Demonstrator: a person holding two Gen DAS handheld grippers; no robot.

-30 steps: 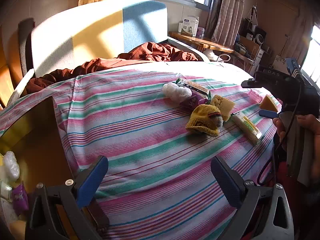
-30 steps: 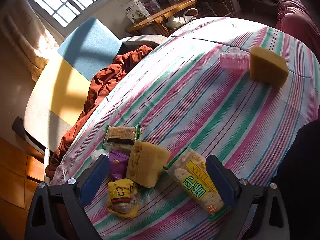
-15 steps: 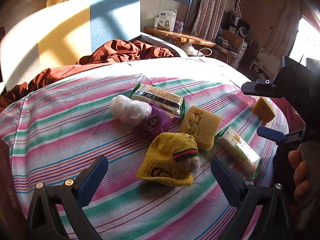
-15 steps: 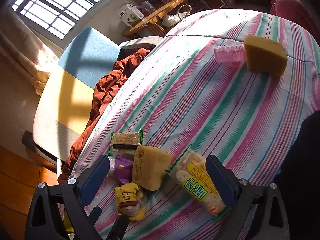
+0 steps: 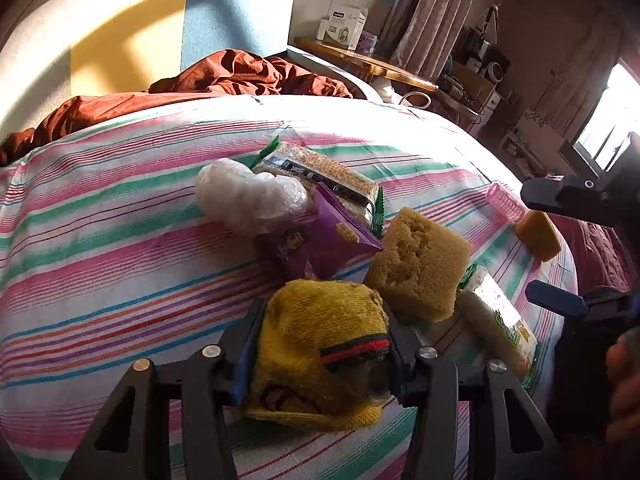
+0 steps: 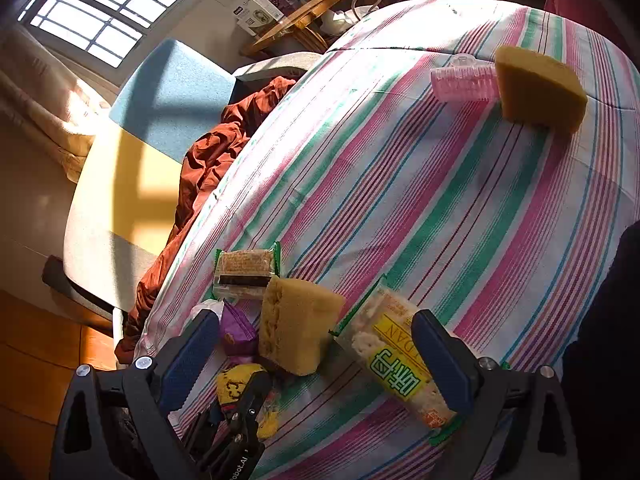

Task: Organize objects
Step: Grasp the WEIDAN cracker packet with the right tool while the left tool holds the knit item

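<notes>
My left gripper (image 5: pixel 320 344) is shut on a yellow knit sock (image 5: pixel 320 340) with a red and green band, on the striped bed sheet (image 5: pixel 100 240). Beyond it lie a yellow sponge (image 5: pixel 418 264), a purple snack packet (image 5: pixel 320 240), a white plastic bag (image 5: pixel 248 196), a green-edged cracker pack (image 5: pixel 320 172) and a long biscuit pack (image 5: pixel 496 320). My right gripper (image 6: pixel 316 352) is open and empty above the sponge (image 6: pixel 296 324) and biscuit pack (image 6: pixel 396 360). The sock (image 6: pixel 236 388) and the left gripper's fingers (image 6: pixel 248 400) show at its lower left.
A second yellow sponge (image 6: pixel 536 88) and a pink hair roller (image 6: pixel 460 80) lie at the far side of the sheet. A rust-brown blanket (image 5: pixel 224 76) is bunched by the blue and white headboard (image 5: pixel 236 12). A wooden side table (image 5: pixel 372 64) stands beyond.
My left gripper moved forward to the pile and shut on the yellow sock. My right gripper stayed open and barely shifted.
</notes>
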